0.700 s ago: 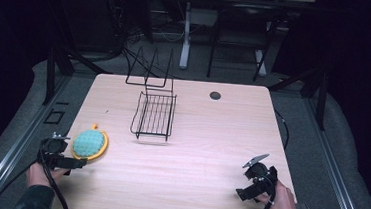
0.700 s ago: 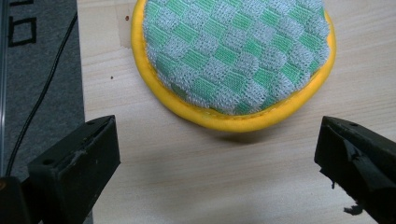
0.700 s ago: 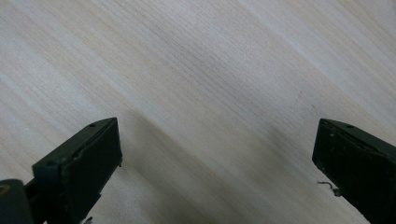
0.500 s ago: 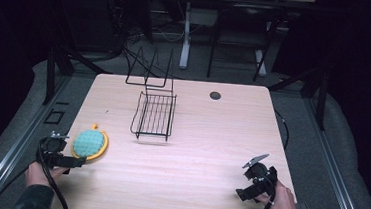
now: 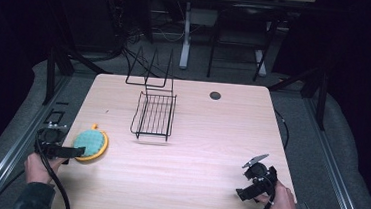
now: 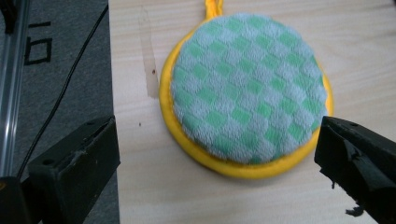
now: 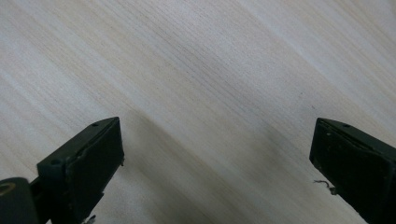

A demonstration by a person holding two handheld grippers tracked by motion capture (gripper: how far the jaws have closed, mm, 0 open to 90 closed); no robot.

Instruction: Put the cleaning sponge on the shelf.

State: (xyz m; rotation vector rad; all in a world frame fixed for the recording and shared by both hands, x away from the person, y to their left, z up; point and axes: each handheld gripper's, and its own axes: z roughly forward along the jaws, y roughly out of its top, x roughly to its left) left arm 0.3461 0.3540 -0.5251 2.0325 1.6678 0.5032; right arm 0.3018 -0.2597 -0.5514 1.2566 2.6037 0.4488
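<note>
A round pot holder (image 5: 90, 143) with a green and white checked top and a yellow rim lies flat near the table's left edge. My left gripper (image 5: 72, 152) sits just left of it, open, jaws wide. In the left gripper view the pot holder (image 6: 247, 93) lies ahead of the two black jaws, its near rim level with the right jaw tip, nothing pressed between them. My right gripper (image 5: 247, 182) rests at the table's front right in a hand. The right gripper (image 7: 215, 163) stands open over bare wood.
A black wire rack (image 5: 154, 114) lies on the table (image 5: 206, 136) at centre left. A taller wire stand (image 5: 148, 71) stands at the back edge. A dark round hole (image 5: 215, 95) marks the back right. Grey floor and a metal rail (image 6: 11, 70) border the left edge.
</note>
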